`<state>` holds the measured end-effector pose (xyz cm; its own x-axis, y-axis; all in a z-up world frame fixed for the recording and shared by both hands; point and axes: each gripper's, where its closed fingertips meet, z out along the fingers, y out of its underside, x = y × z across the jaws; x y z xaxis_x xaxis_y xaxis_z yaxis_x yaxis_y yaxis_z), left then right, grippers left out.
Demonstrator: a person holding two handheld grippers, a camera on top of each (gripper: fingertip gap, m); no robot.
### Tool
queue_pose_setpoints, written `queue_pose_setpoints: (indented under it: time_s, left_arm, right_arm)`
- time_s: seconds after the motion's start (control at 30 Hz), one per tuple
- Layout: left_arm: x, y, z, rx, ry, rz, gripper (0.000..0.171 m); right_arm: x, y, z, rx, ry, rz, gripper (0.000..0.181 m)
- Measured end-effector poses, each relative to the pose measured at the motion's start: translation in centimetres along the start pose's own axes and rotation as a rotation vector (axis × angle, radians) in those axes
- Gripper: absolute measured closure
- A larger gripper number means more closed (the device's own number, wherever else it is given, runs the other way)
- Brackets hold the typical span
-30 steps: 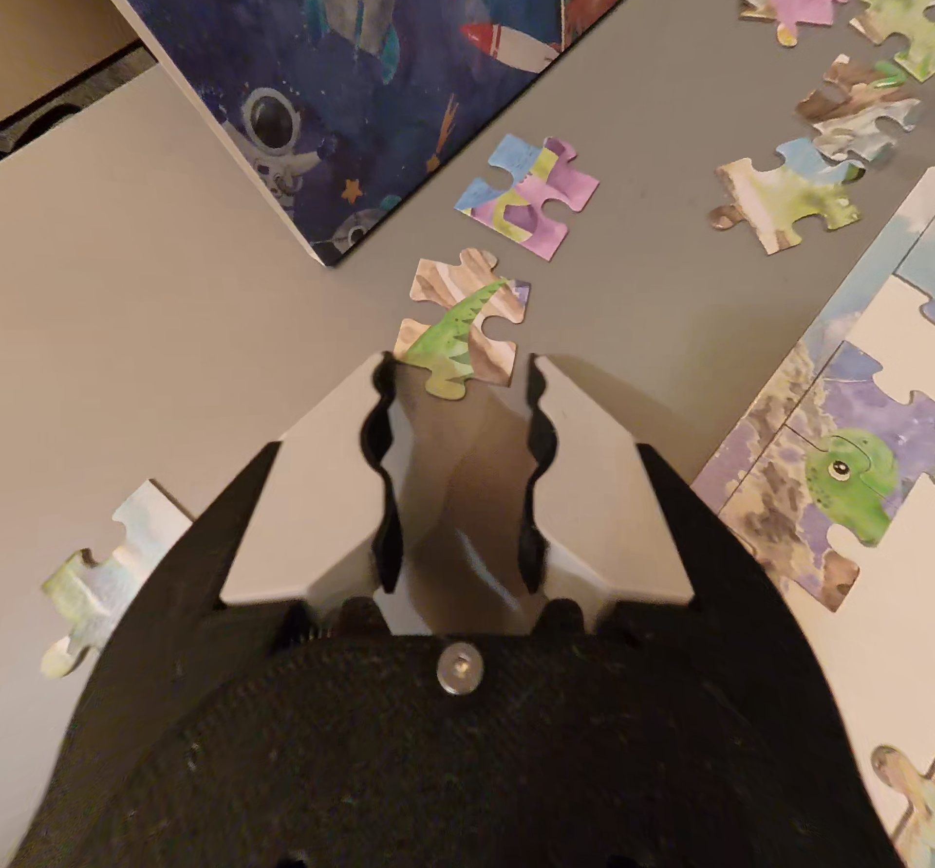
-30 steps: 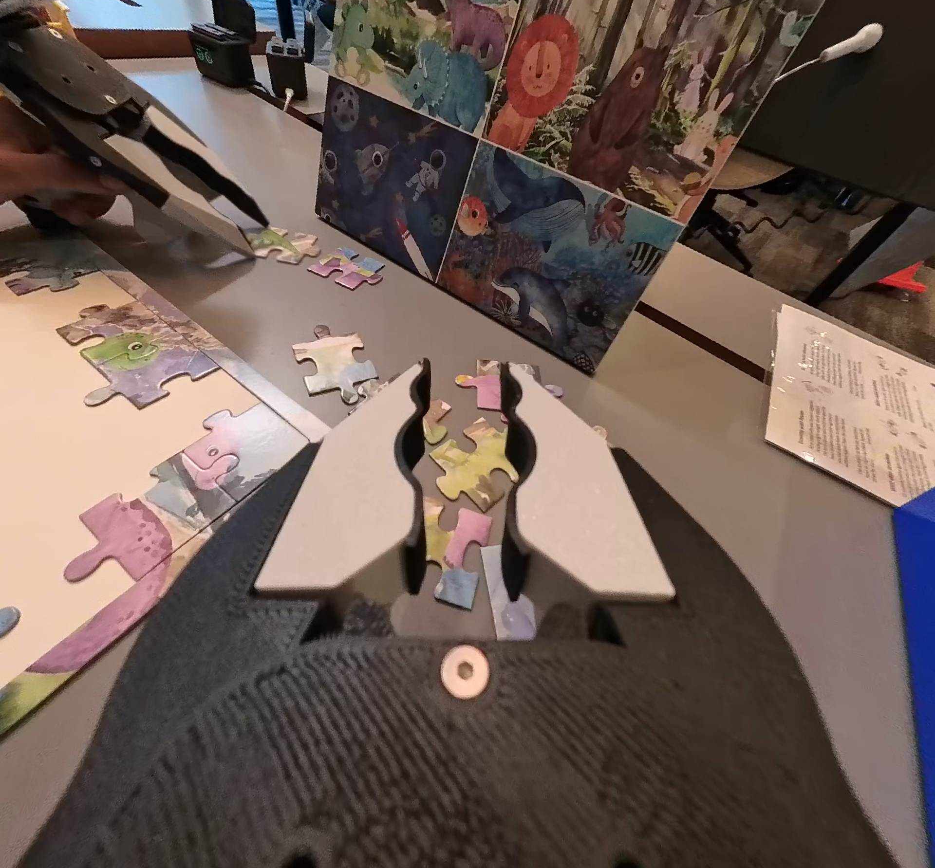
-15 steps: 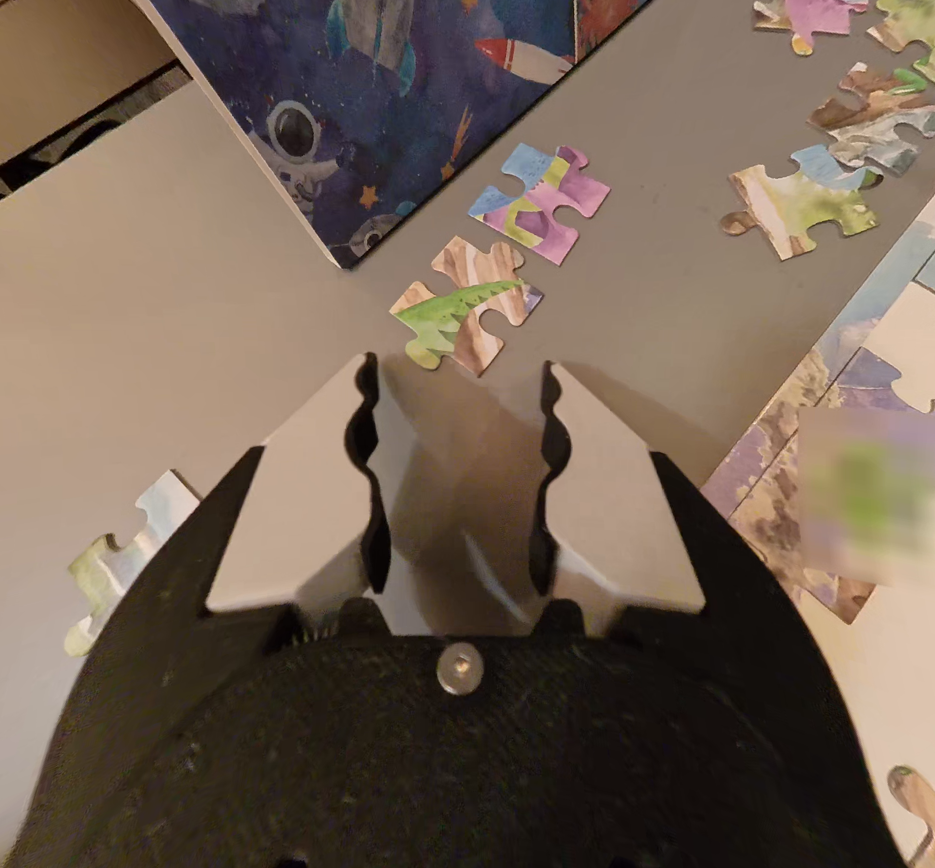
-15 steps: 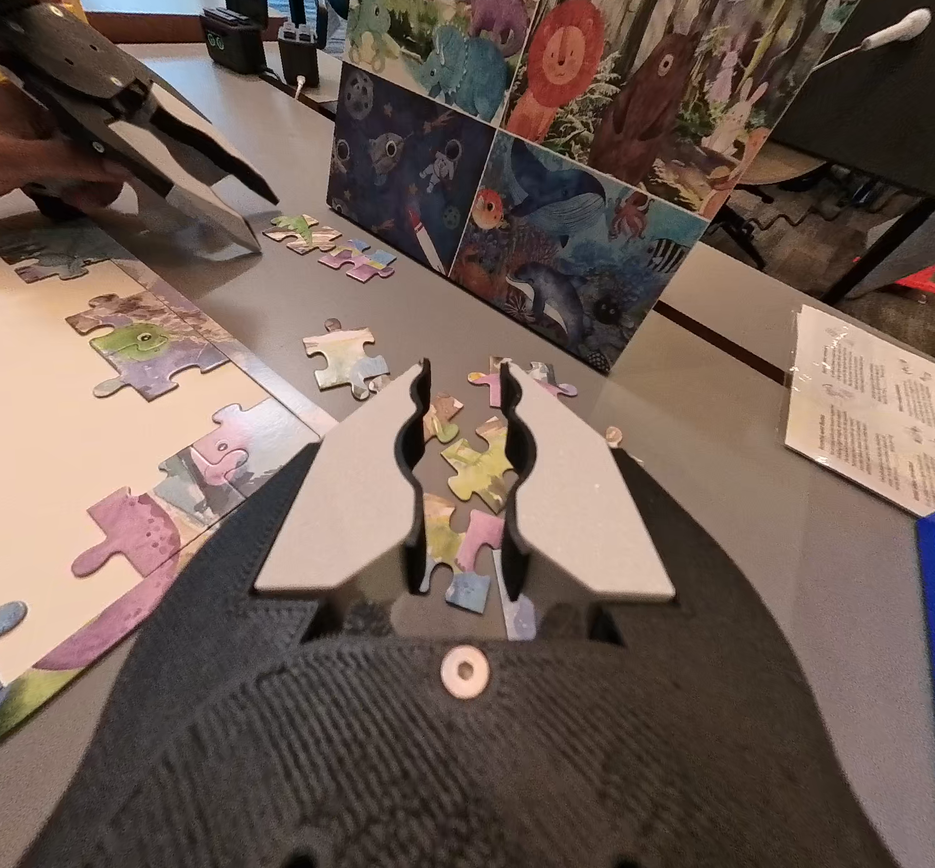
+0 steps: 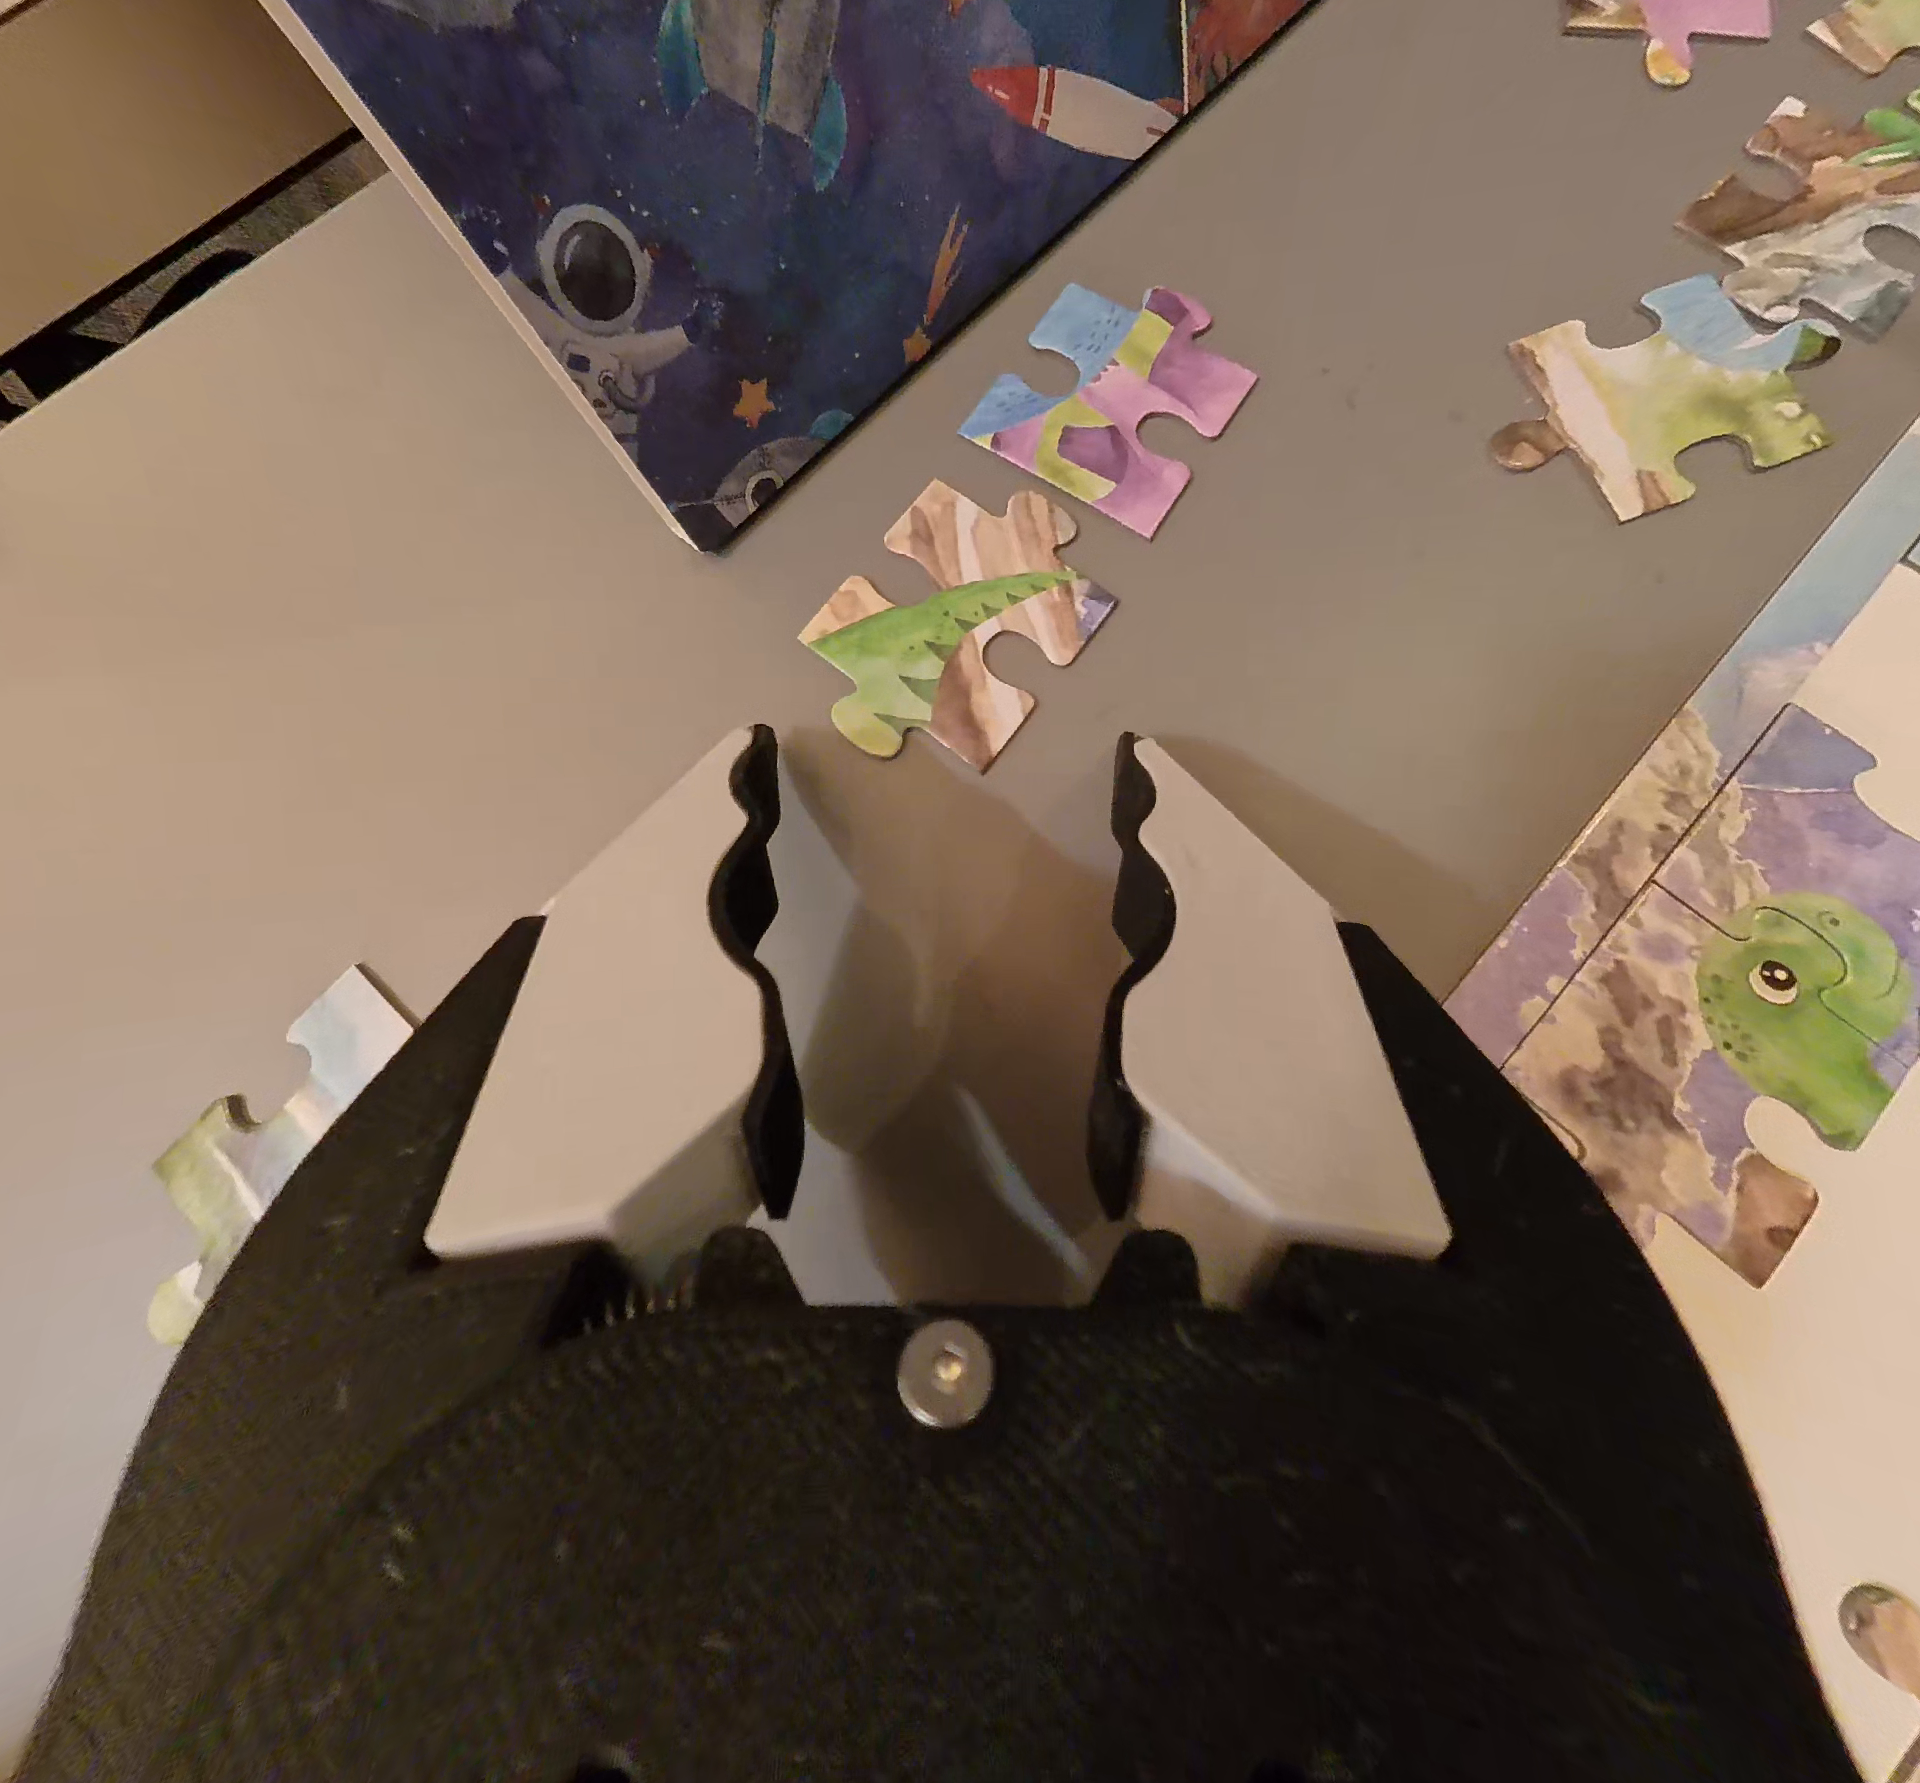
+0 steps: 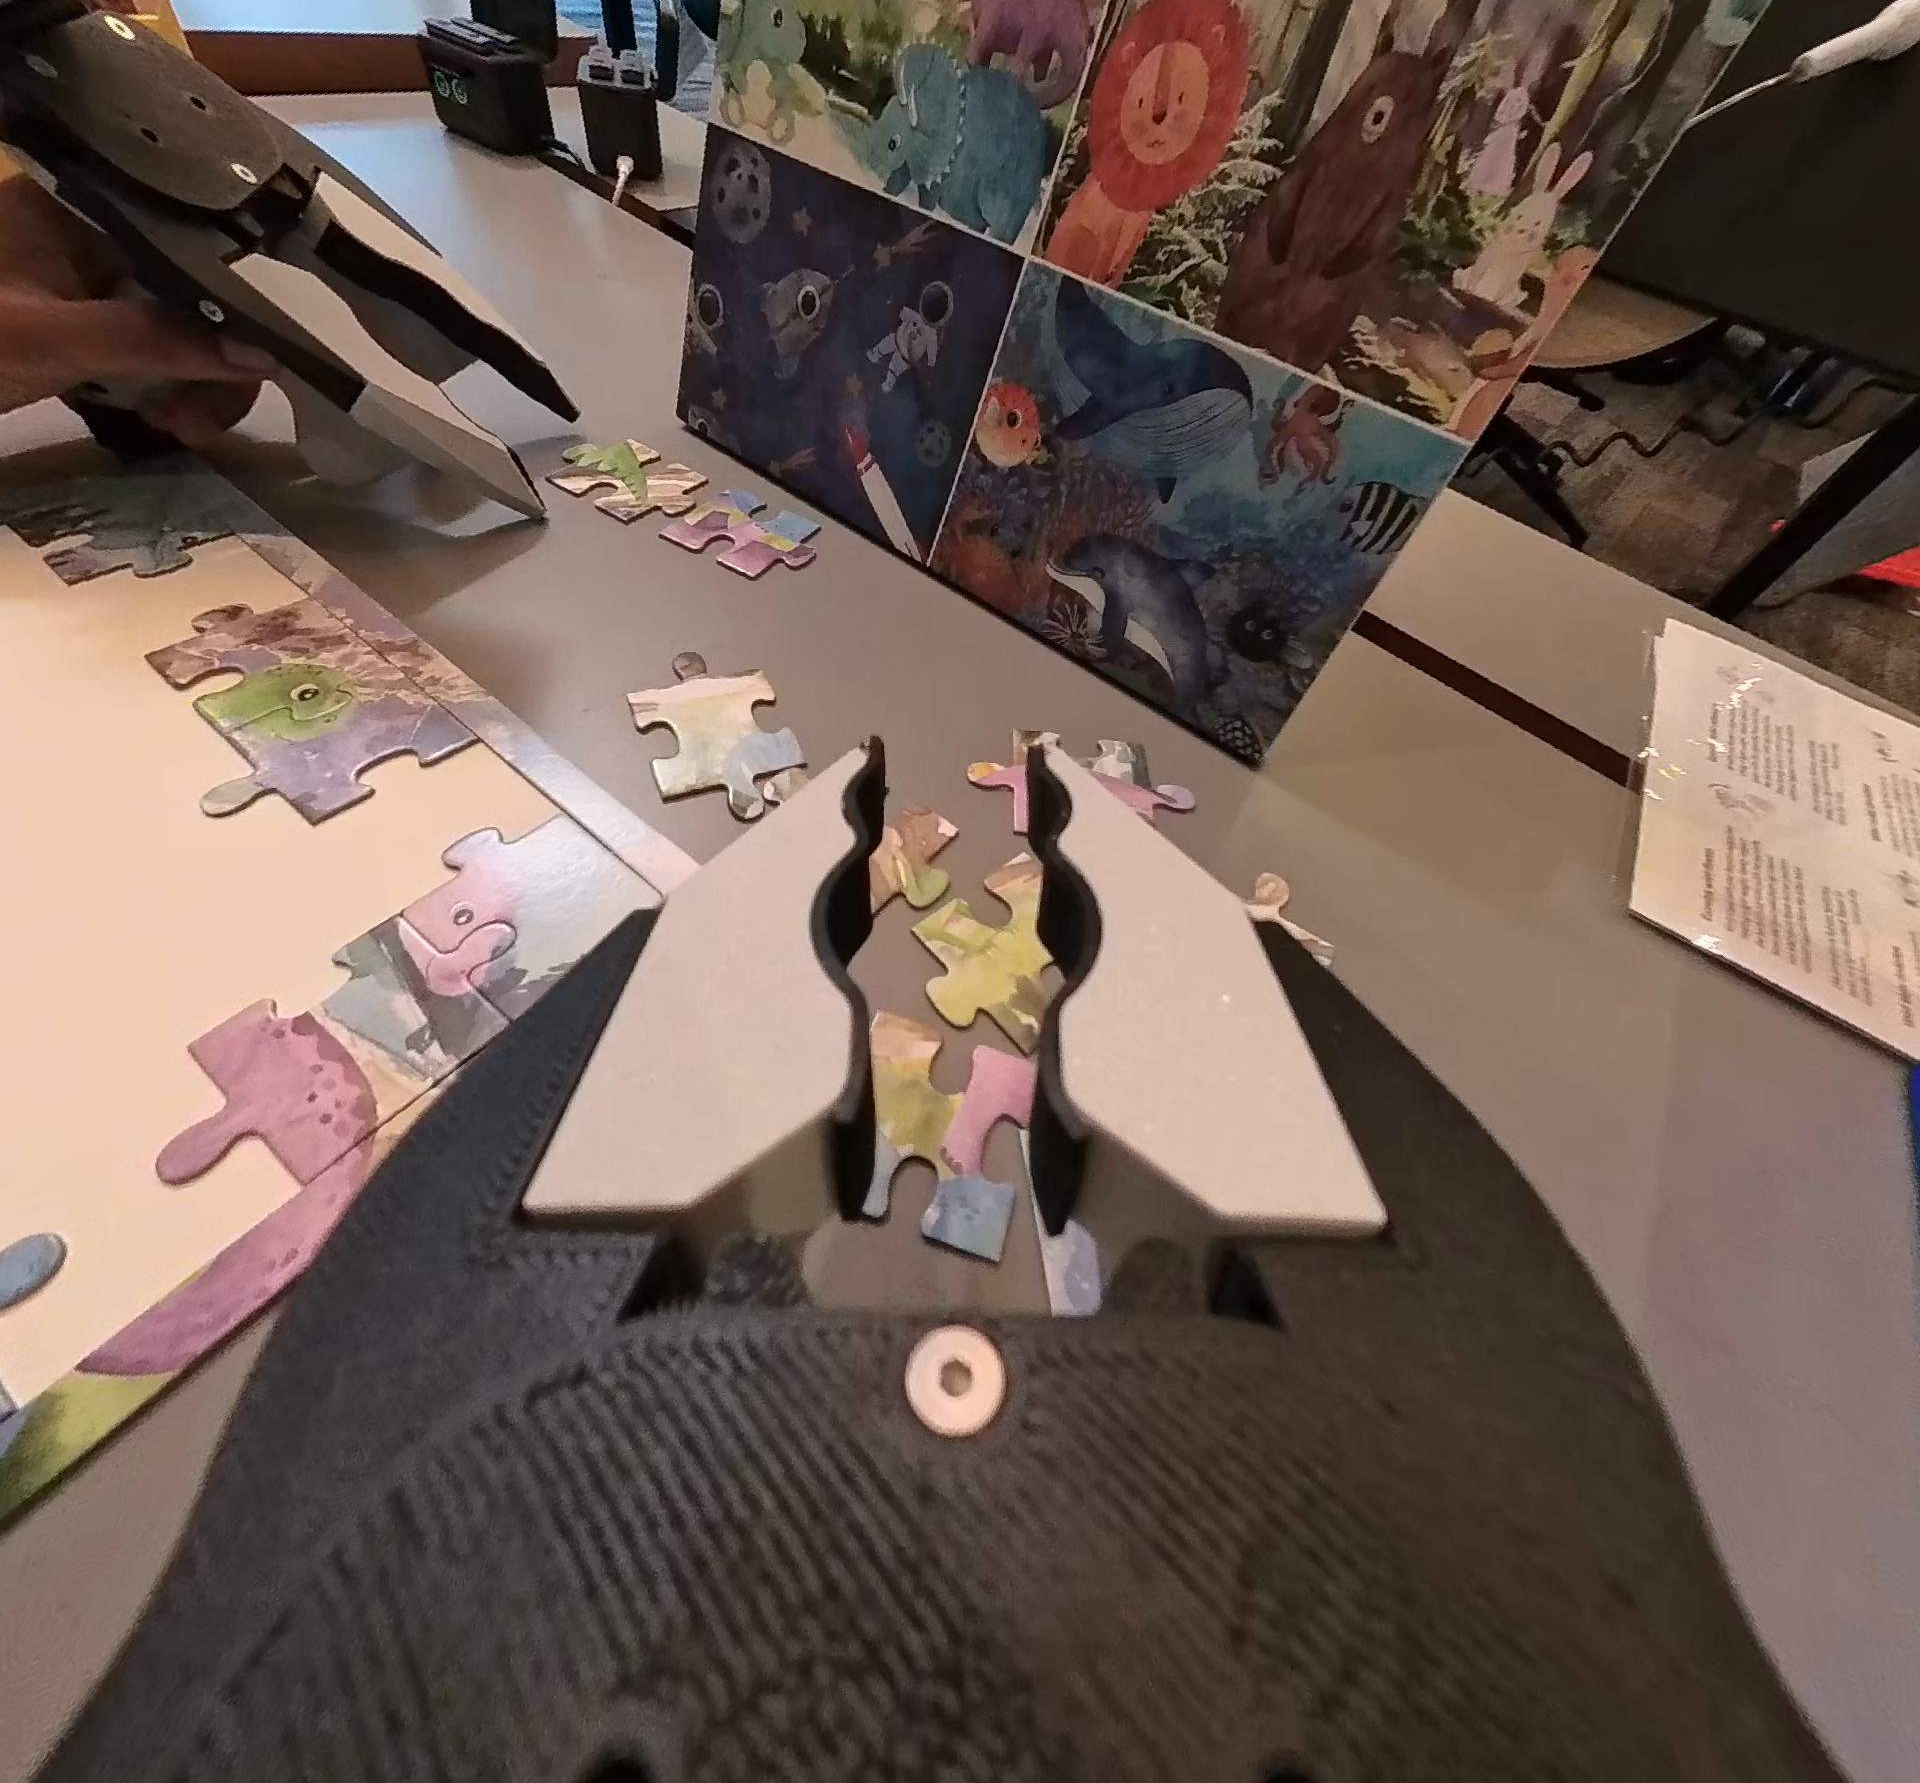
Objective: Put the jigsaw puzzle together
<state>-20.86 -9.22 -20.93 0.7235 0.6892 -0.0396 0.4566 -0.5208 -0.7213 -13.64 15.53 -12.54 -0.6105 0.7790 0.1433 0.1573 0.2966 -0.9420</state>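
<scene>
The step in hand looks like a pick: the left gripper [image 5: 943,746] hangs with its fingers spread apart and empty, tips just short of the green-tailed piece [image 5: 961,625], which lies flat on the counter [image 5: 312,590] beside a purple and blue piece [image 5: 1112,411]. The next move, as I judge it, calls for easing forward and down so the fingers straddle that piece, then closing on its edges; being thin and flat, it may need one tip slid under an edge. Room is tight on the far side, where the propped picture board [image 5: 727,123] stands with its corner close to the piece, while the near side is open. The puzzle frame [image 6: 125,902] lies to the gripper's right, only partly filled, with the green dinosaur head [image 6: 281,699] already seated and much bare backing around it. The right gripper [image 6: 956,757] hovers over a scatter of loose pieces [image 6: 987,944], its fingers a narrow gap apart and holding nothing. A printed sheet [image 6: 1787,829] lies well apart to the right.
</scene>
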Motion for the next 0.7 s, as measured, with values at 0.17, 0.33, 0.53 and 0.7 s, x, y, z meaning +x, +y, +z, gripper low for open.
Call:
queue_pose_setpoints:
  time_s: [0.17,0.33,0.53,0.7]
  left_arm:
    - [0.05,0.0,-0.02,0.001,-0.002,0.006,0.109]
    - [0.06,0.01,-0.01,0.0,-0.002,0.009,0.11]
    - [0.18,0.03,0.0,0.0,0.002,0.015,0.112]
    - [0.21,0.06,-0.02,-0.001,0.0,0.018,0.113]
  right_arm:
    - [-0.09,-0.07,0.0,0.001,-0.001,-0.004,0.156]
    - [-0.14,0.04,0.08,-0.003,-0.004,-0.003,0.156]
    - [-0.25,0.15,0.19,-0.007,-0.008,-0.003,0.156]
    - [-0.36,0.3,0.33,-0.011,-0.013,-0.002,0.156]
